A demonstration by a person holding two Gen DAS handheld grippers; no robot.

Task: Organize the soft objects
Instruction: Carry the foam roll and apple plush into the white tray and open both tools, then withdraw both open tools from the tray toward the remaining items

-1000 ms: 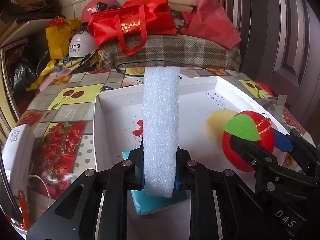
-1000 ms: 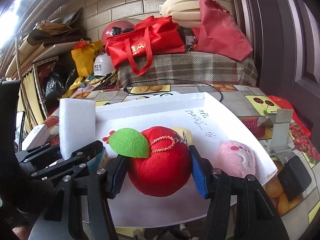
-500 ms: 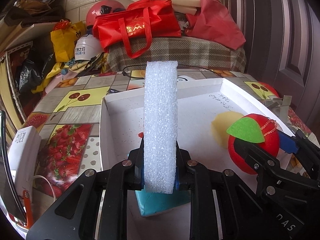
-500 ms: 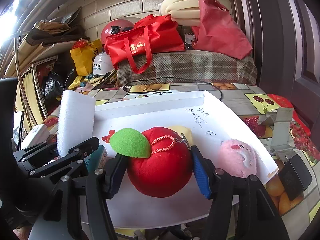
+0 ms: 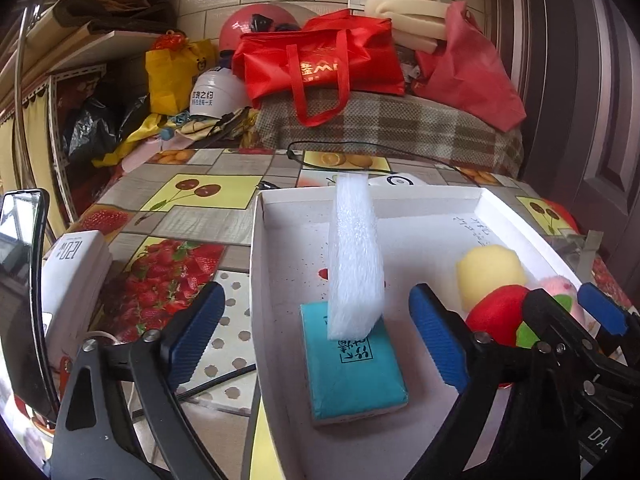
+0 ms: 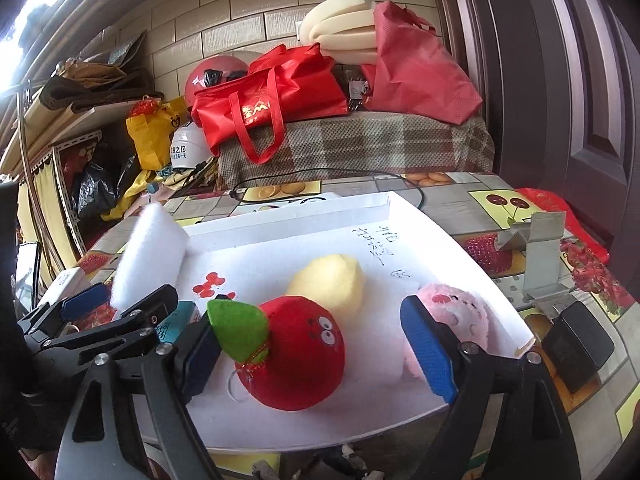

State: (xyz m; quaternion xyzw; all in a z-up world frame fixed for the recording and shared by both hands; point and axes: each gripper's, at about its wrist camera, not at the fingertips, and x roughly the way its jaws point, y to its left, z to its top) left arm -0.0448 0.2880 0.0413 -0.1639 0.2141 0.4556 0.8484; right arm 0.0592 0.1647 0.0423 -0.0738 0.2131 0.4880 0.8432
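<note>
Now spread wide, just opened: left gripper (image 5: 316, 336) around foam strip (image 5: 354, 264), right gripper (image 6: 316, 350) around red plush apple (image 6: 296, 356), neither gripped.

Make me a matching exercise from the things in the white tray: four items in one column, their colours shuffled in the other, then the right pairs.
Items:
1. foam block
2. tissue pack
3. plush apple
4. round sponge

Colours:
A. pale yellow
B. white
C. red with a green leaf
D. teal

Pairs: 1-B, 2-D, 3-C, 4-A

All four are in the white tray. The foam block stands tilted with its lower end on the tissue pack.
</note>
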